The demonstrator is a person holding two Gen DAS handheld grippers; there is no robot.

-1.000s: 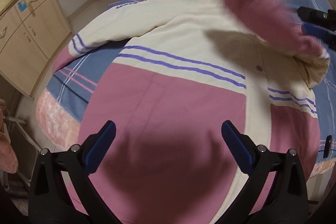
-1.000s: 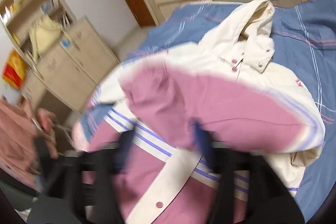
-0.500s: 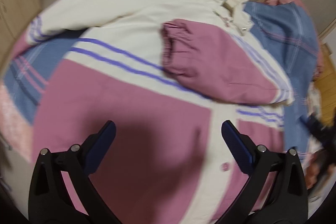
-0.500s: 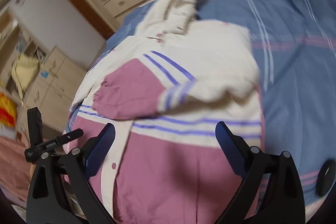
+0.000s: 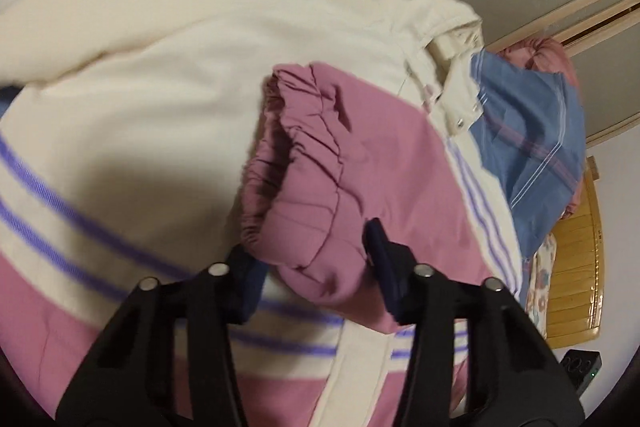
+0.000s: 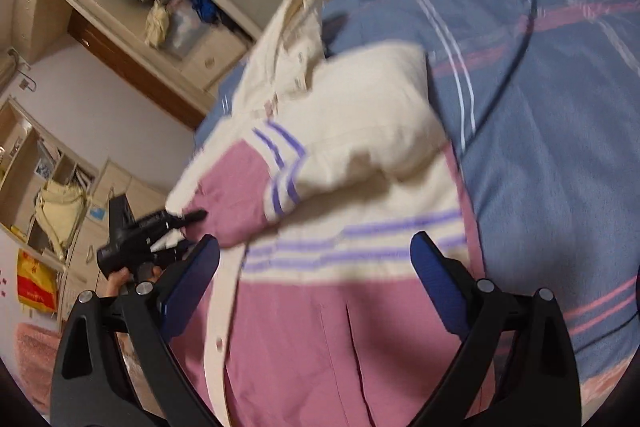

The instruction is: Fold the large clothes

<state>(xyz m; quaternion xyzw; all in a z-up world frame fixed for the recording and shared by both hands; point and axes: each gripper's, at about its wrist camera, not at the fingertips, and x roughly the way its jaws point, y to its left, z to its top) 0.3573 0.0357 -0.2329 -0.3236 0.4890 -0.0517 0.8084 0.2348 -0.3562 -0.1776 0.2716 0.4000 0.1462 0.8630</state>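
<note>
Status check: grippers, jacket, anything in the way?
Left gripper closing around pink sleeve cuff. Right gripper open over jacket on bed. Nothing in the way.

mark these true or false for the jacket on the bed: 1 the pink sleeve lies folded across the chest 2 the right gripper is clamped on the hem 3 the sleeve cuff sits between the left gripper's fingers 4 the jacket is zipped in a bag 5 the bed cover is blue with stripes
1. True: the pink sleeve lies across the chest of the jacket.
2. False: the right gripper stands open above the front, holding nothing.
3. True: the cuff is between the fingers of the left gripper, whose jaws are closing.
4. False: it lies spread out, uncovered.
5. True: the bed cover is blue with stripes.
</note>
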